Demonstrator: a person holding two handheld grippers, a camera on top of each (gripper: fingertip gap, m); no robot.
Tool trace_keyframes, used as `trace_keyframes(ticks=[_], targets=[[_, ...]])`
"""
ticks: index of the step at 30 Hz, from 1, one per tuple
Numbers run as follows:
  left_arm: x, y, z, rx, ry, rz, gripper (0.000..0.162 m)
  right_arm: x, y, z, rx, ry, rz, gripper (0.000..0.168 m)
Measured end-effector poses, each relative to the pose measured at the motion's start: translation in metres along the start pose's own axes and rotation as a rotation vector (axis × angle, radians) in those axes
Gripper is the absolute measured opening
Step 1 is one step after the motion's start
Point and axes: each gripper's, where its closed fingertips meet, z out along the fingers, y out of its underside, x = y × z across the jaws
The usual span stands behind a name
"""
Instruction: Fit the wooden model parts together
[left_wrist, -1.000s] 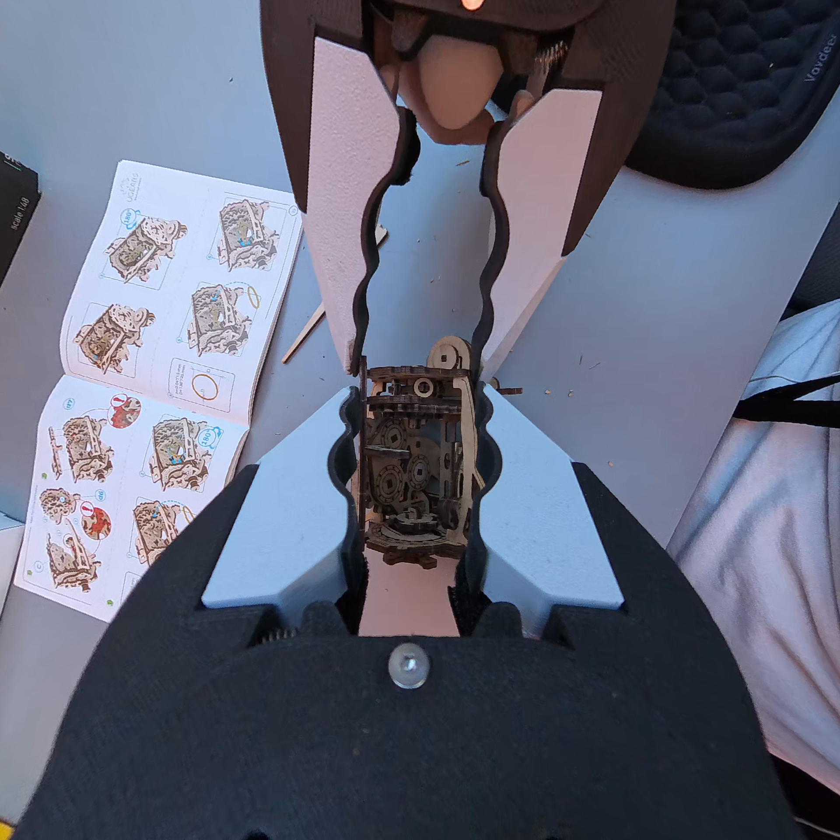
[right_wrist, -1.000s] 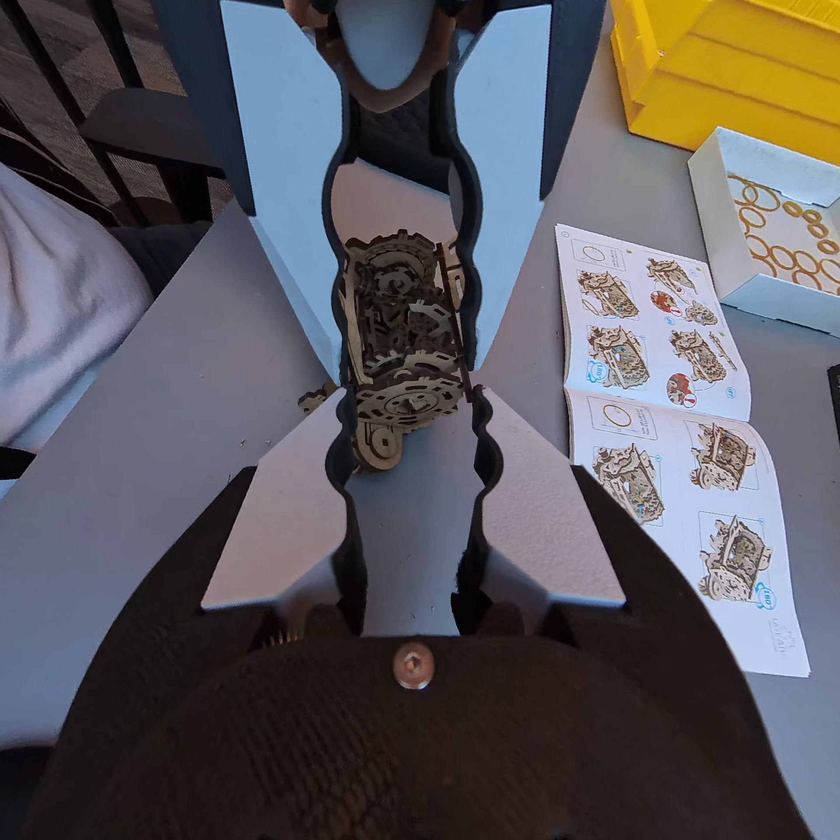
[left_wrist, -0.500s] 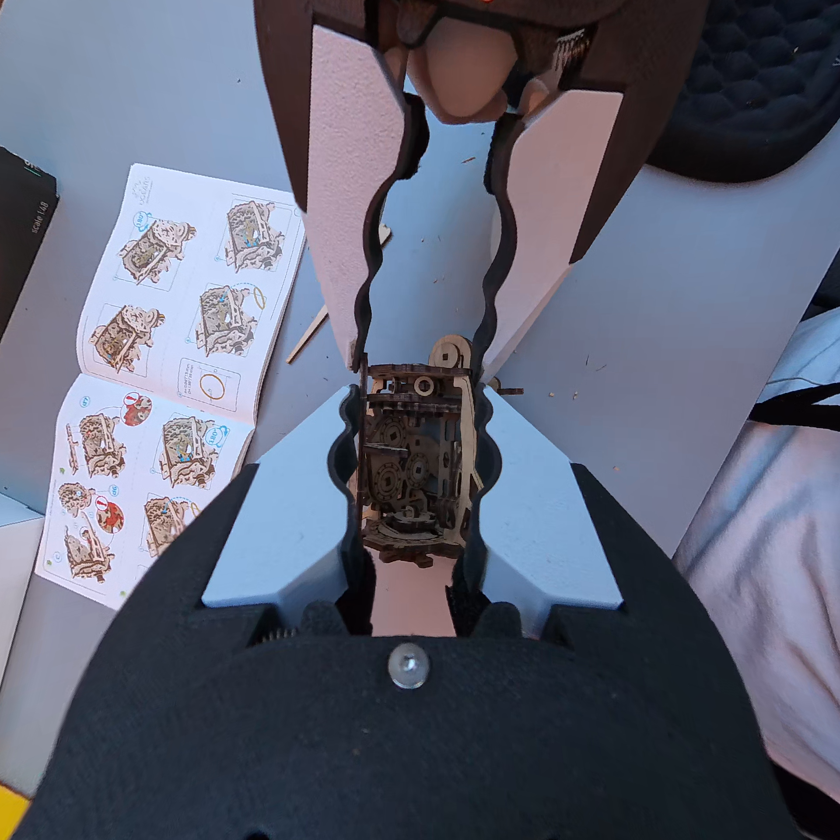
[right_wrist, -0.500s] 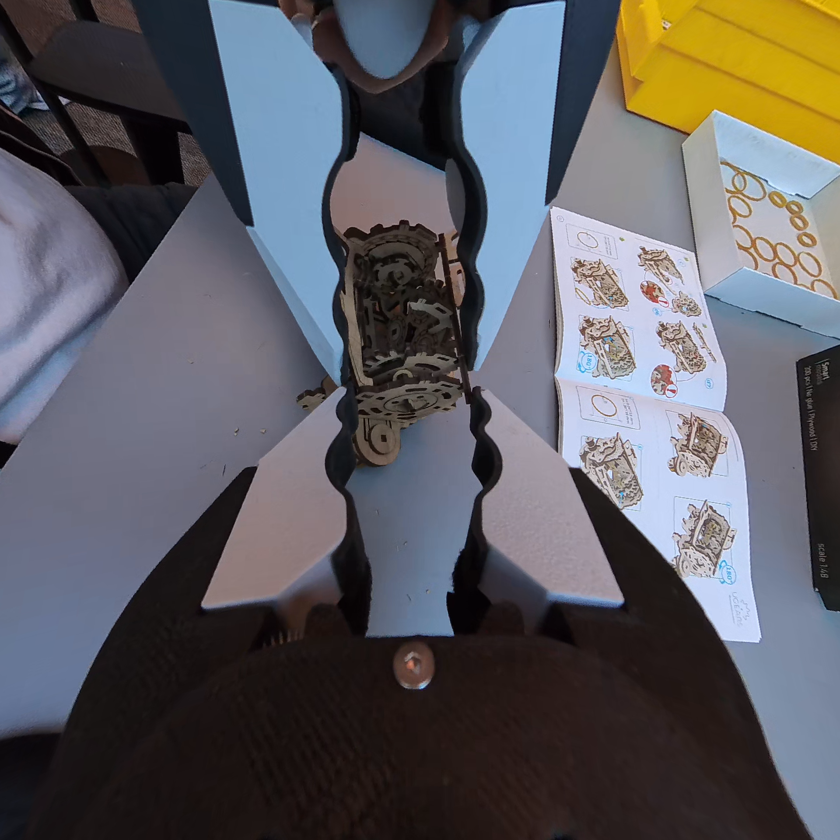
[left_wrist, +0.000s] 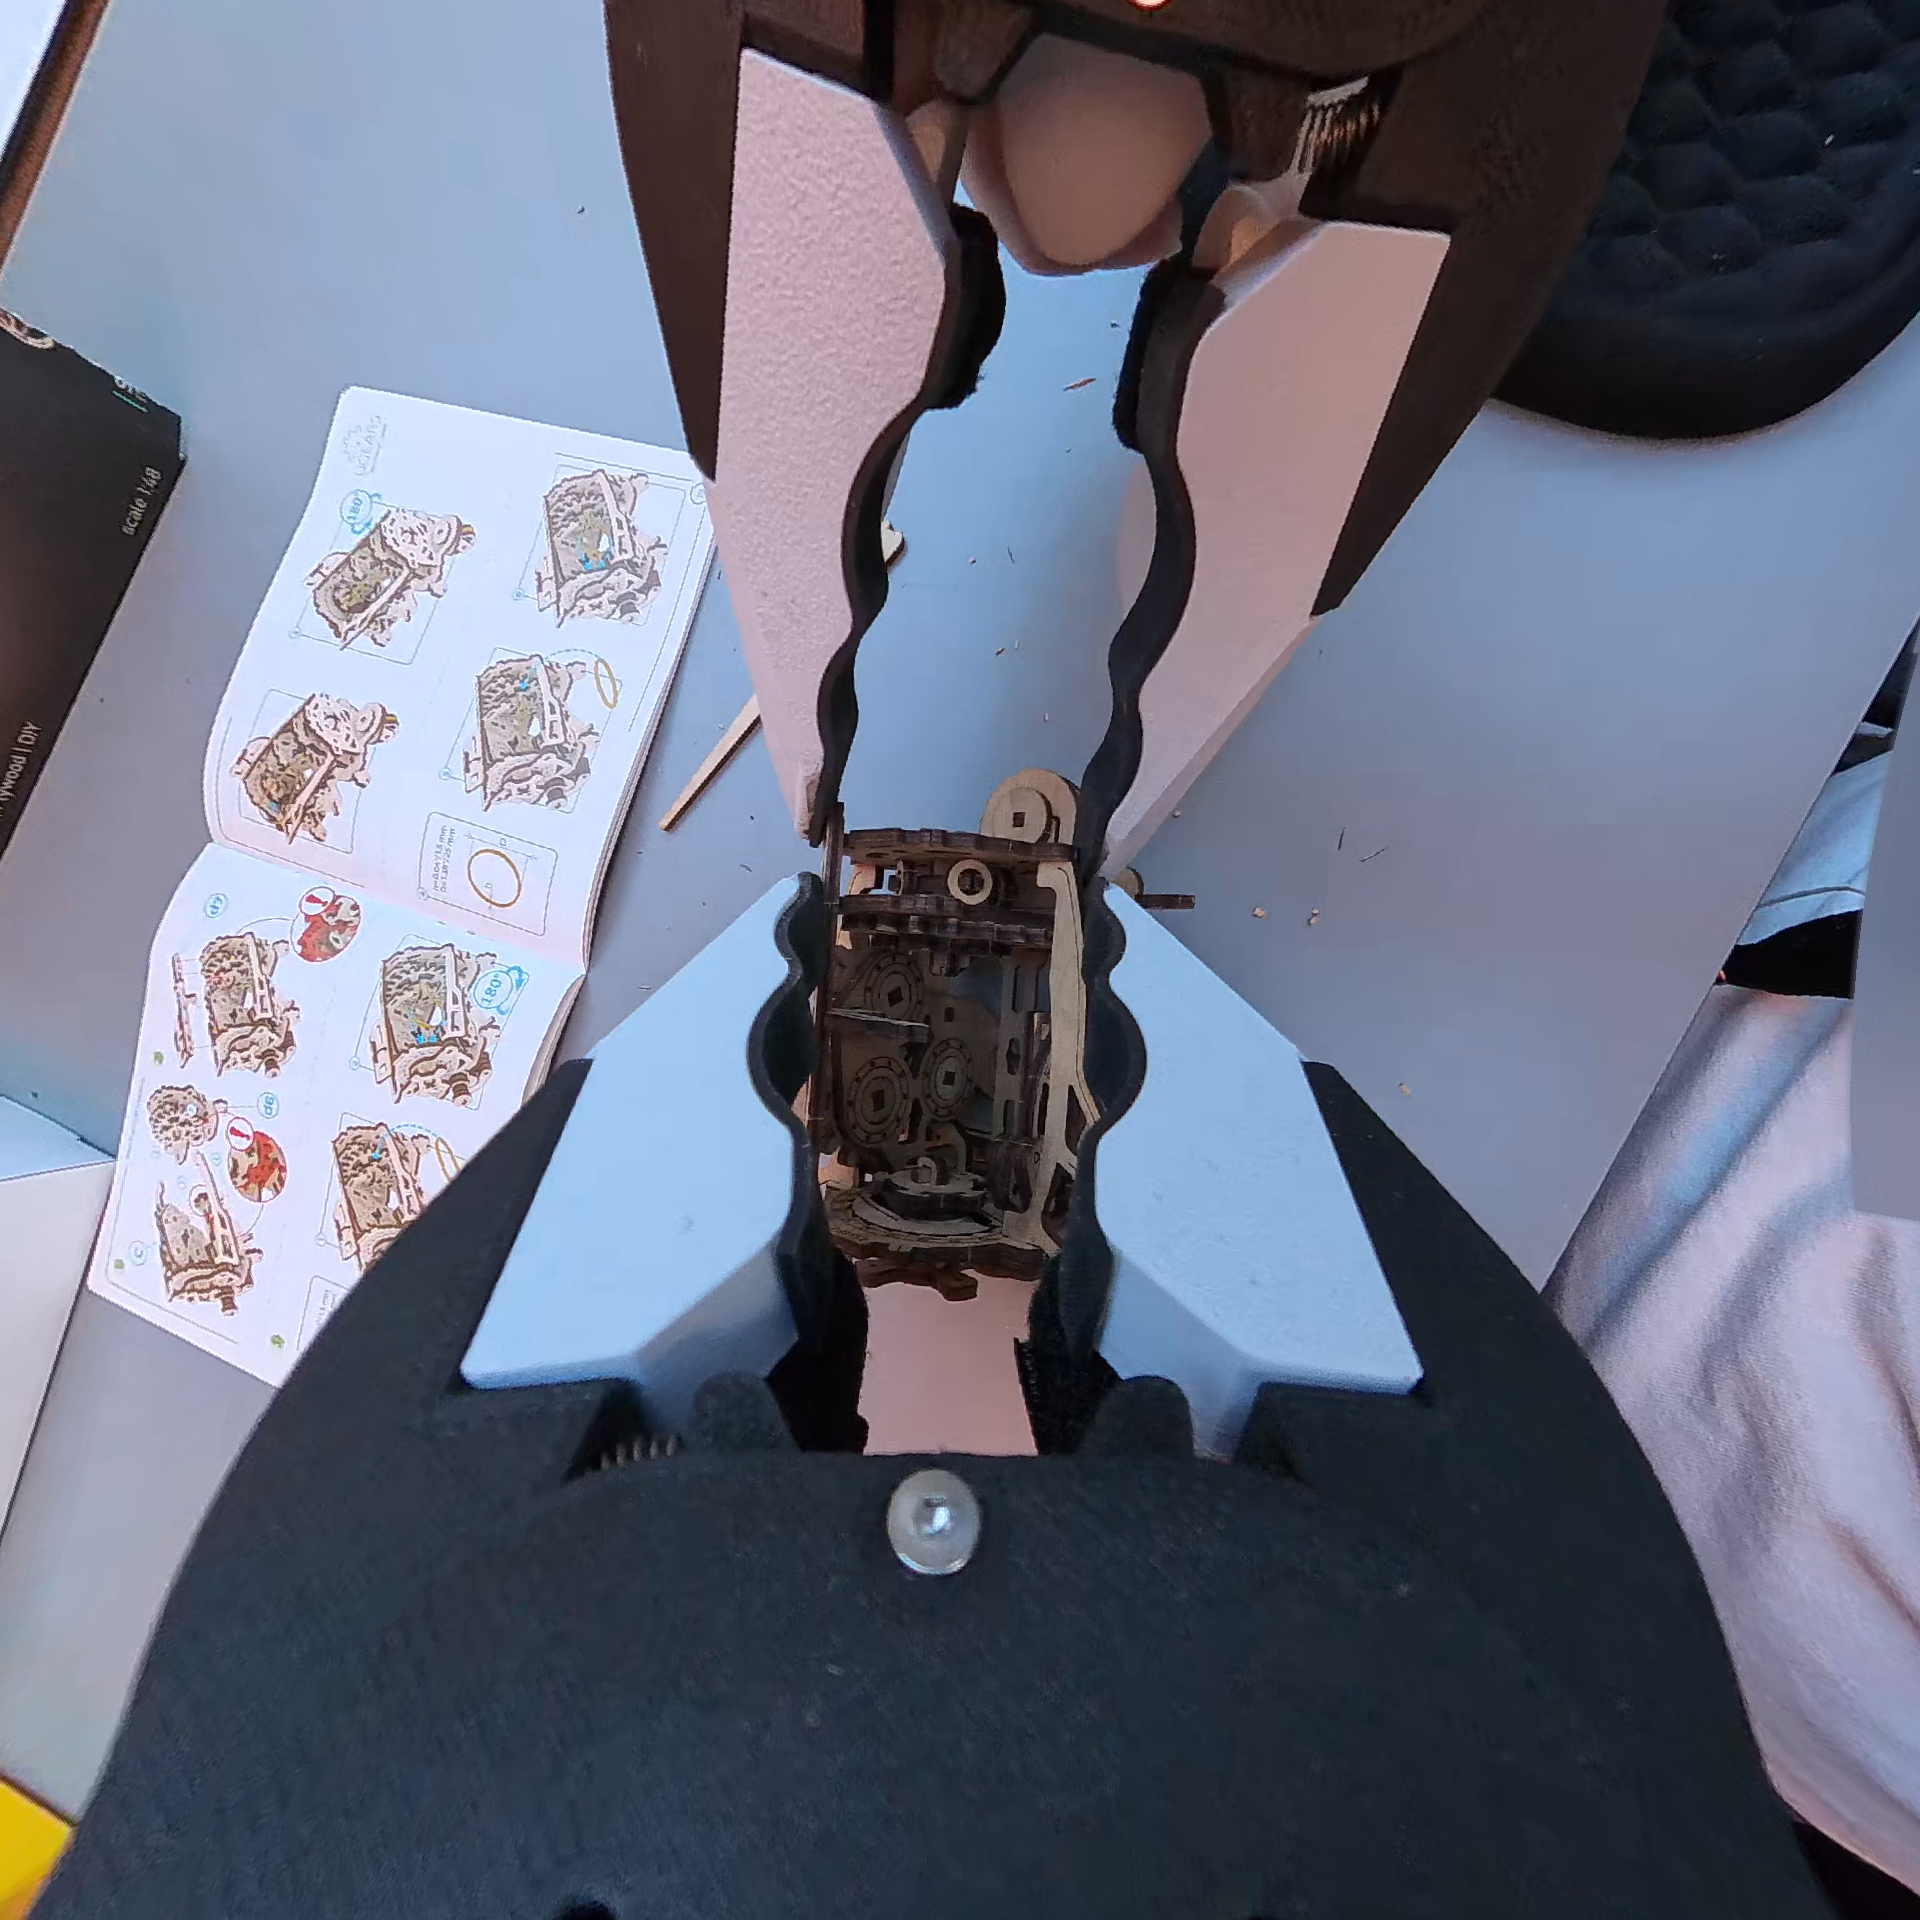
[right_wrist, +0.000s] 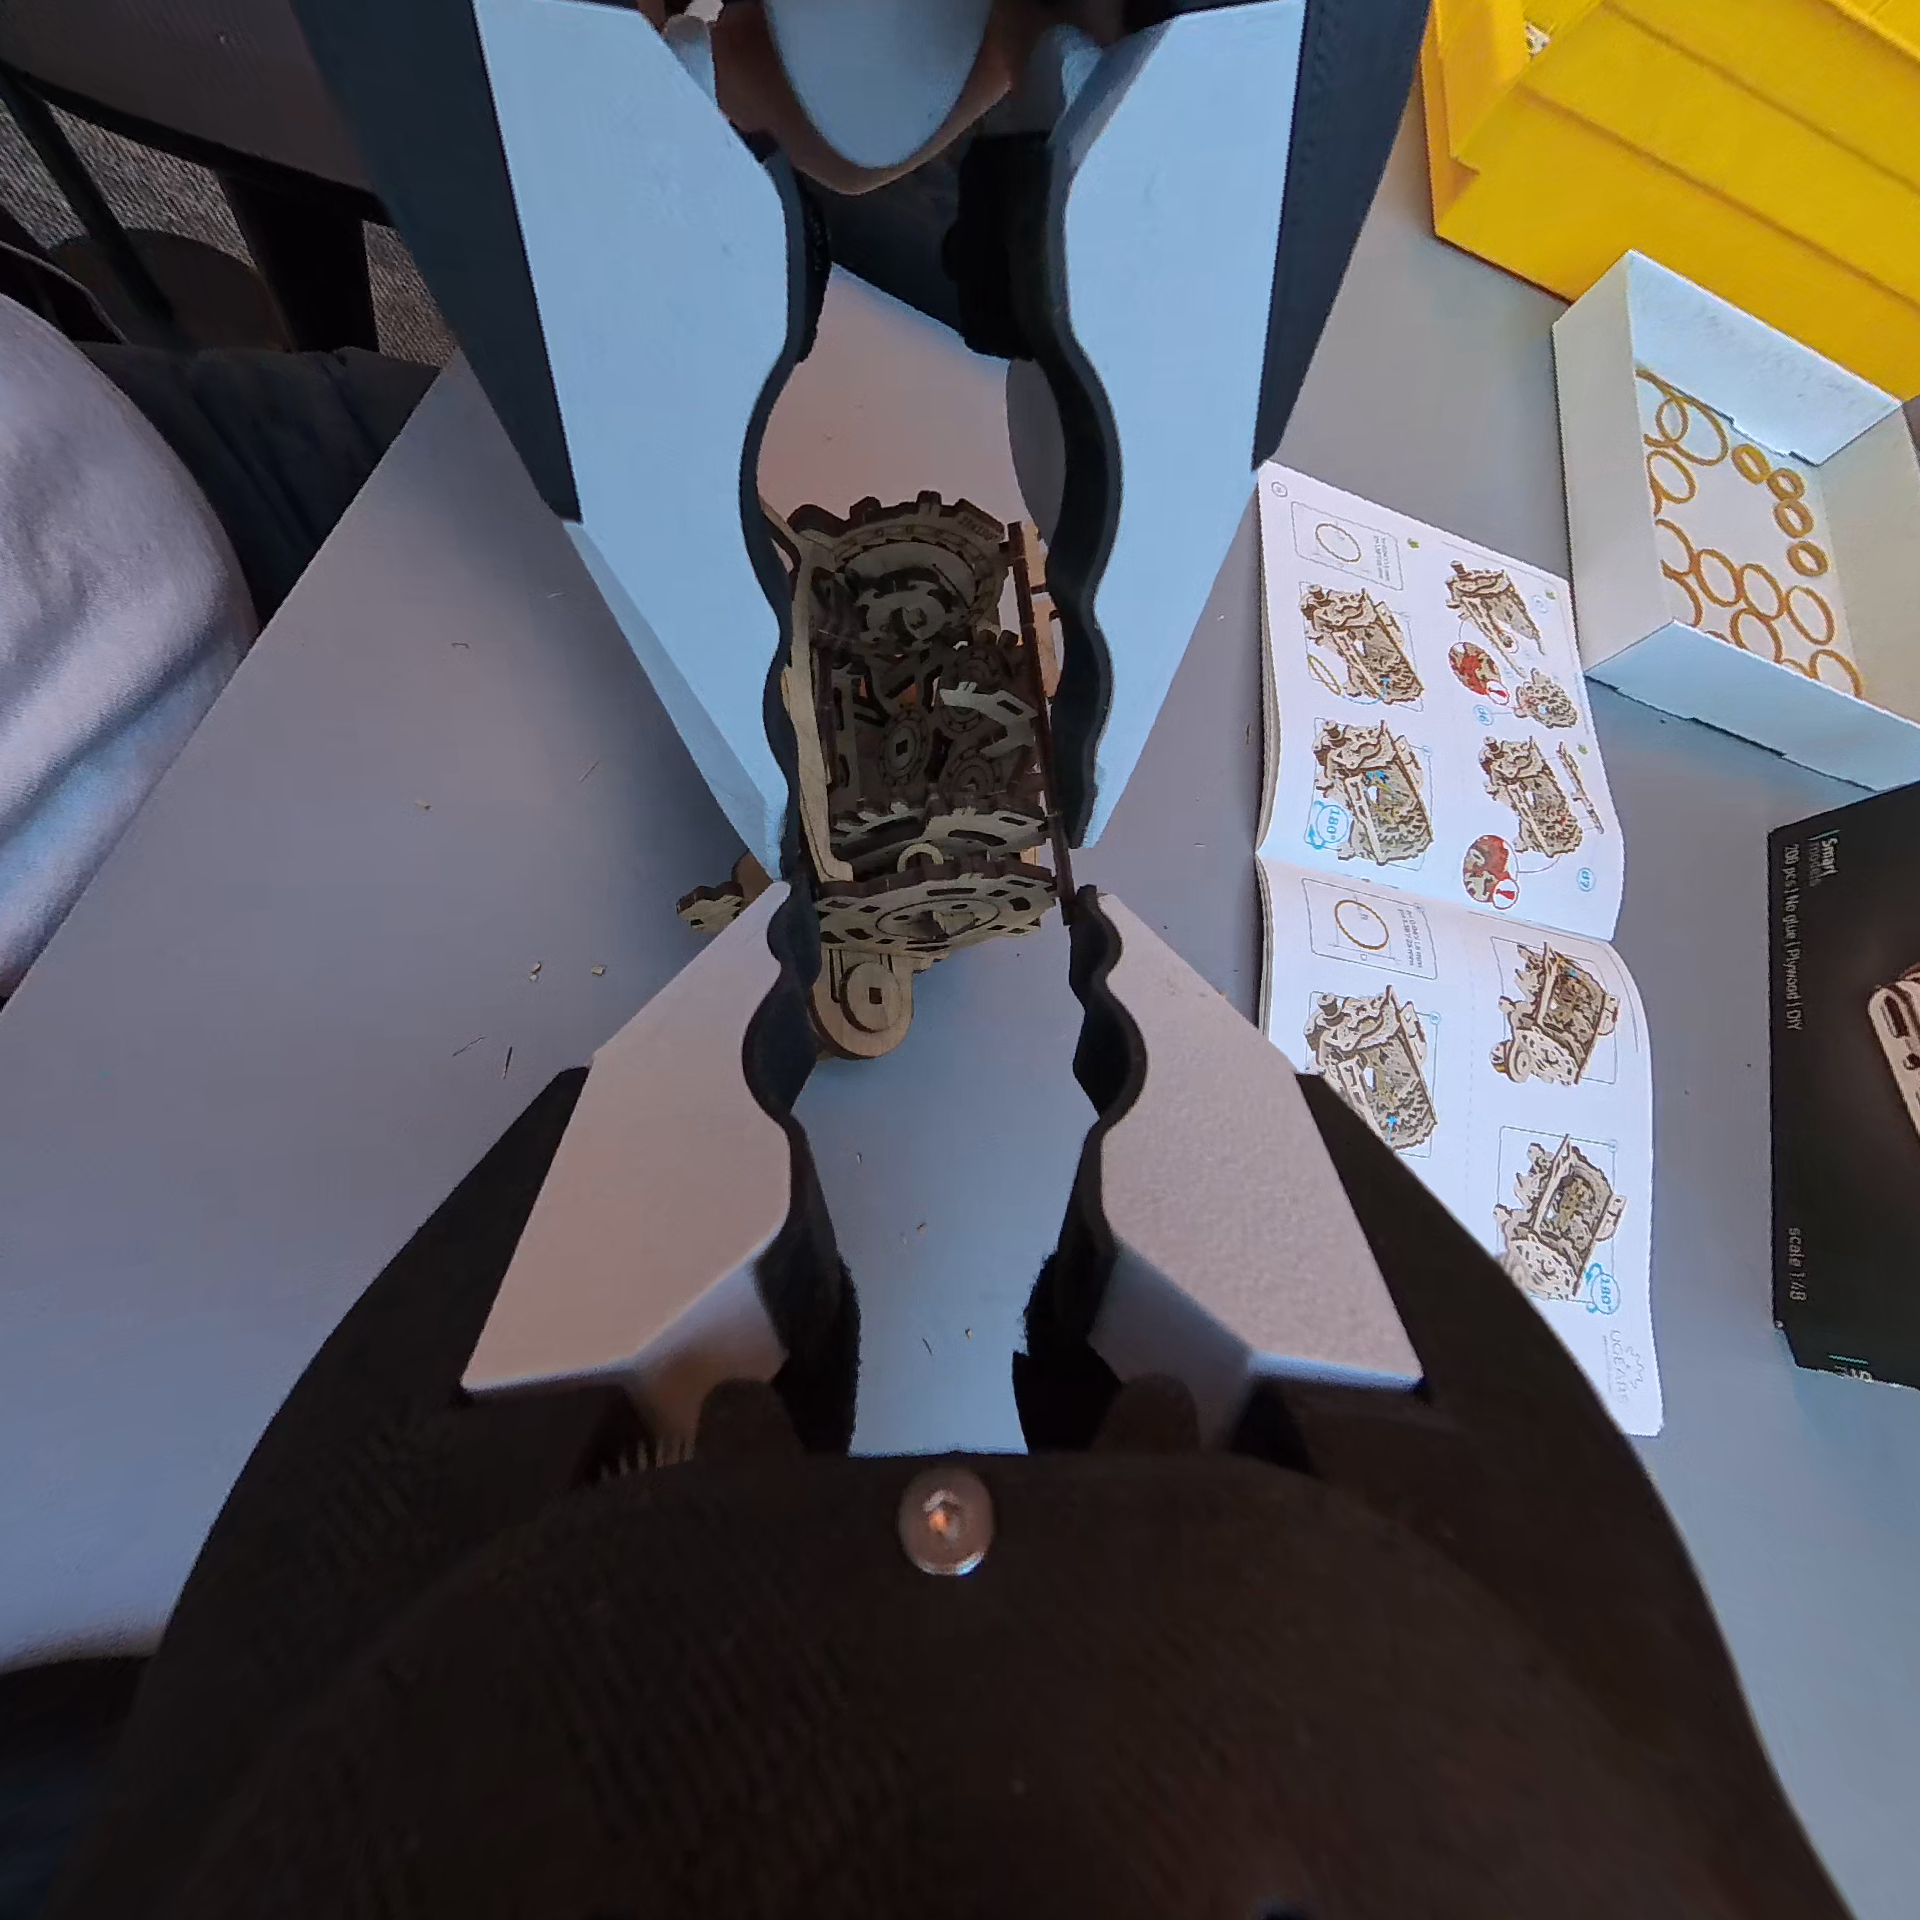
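left gripper (left_wrist: 951, 1049): I clamp the wooden model (left_wrist: 951, 1049) firmly
right gripper (right_wrist: 925, 935): pinching its end; press evenly

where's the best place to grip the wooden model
Grip the wooden model across its two flat side plates, coming in end-on as the left gripper does. Those plates are solid and parallel; the exposed gears between them look fragile, so probably avoid them.

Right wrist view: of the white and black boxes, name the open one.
The white box: its top is open, with tan rings inside. The black box, nearer, beside the booklet, lies closed.
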Motion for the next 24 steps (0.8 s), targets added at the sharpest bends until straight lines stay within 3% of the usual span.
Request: trace_keyframes(ticks=[6, 13, 17, 24], targets=[[0.0, 0.0002, -0.0001, 0.013, -0.003, 0.011, 0.049, -0.0004, 0.0004, 0.0006, 0.009, -0.027, 0.03, 0.049], [-0.0015, -0.0026, 0.0024, 0.039, 0.013, -0.003, 0.049, 0.0008, -0.002, -0.0034, 0.041, 0.026, -0.119, 0.049], [-0.0016, -0.0032, 0.0024, 0.05, 0.017, -0.017, 0.049, 0.0009, -0.0017, -0.0037, 0.056, 0.018, -0.108, 0.048], [-0.0037, -0.0032, 0.0009, 0.089, -0.045, -0.008, 0.048, 0.0028, -0.0015, -0.0038, 0.056, 0.03, -0.108, 0.047]])
